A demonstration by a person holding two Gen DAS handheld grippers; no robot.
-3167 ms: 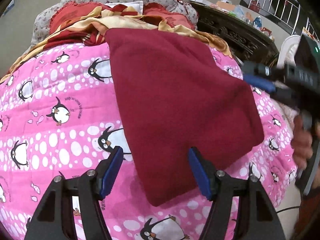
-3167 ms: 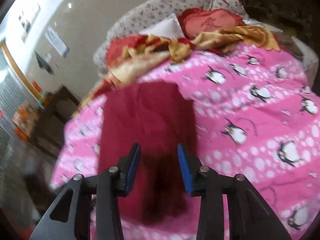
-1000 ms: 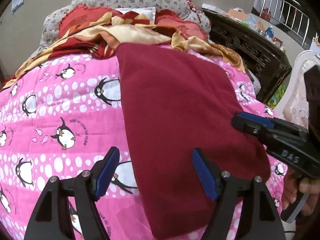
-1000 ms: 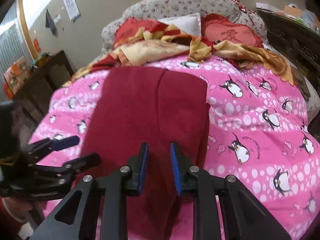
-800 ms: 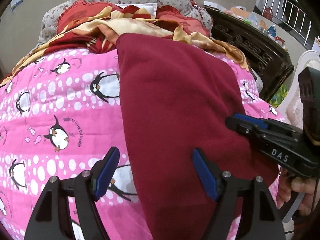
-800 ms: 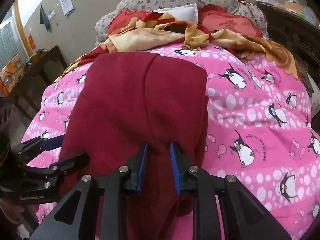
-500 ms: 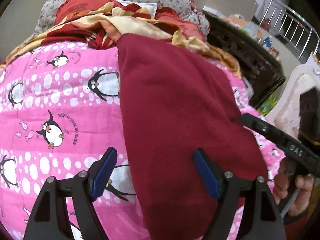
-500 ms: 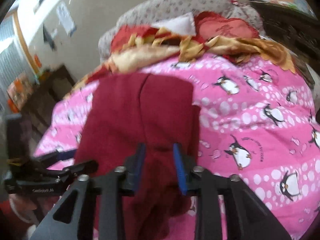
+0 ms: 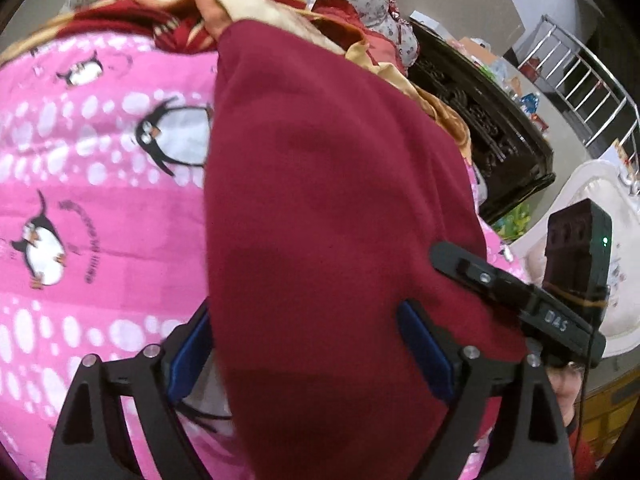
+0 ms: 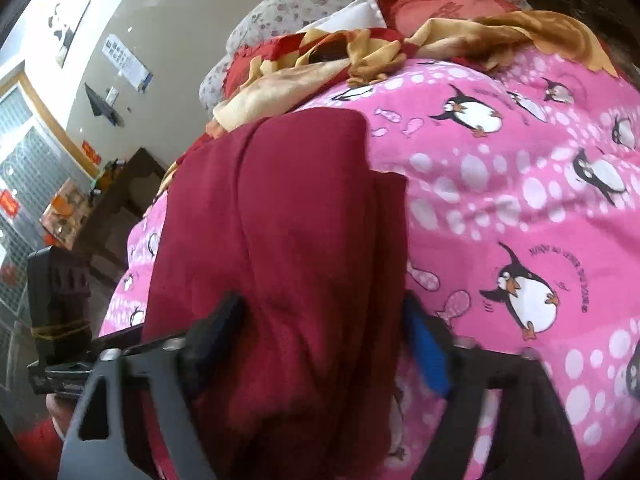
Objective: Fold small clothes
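A dark red garment (image 9: 320, 200) lies folded lengthwise on a pink penguin-print quilt (image 9: 80, 200). My left gripper (image 9: 308, 348) is open, its blue pads on either side of the garment's near end, which bulges up between them. The garment shows in the right wrist view (image 10: 288, 248) too. My right gripper (image 10: 324, 336) is open wide, its fingers straddling the near end of the cloth. The right gripper also shows in the left wrist view (image 9: 516, 300) at the cloth's right edge.
Red and gold bedding (image 10: 360, 52) and a floral headboard (image 10: 304, 0) lie at the far end of the bed. A dark carved cabinet (image 9: 480, 128) stands right of the bed. A white chair (image 9: 592, 208) and a metal railing (image 9: 580, 64) are beyond.
My right gripper was nearly shut on the cloth's near end and now stands wide open. Both grippers have moved closer to the cloth, which now bulges between the fingers.
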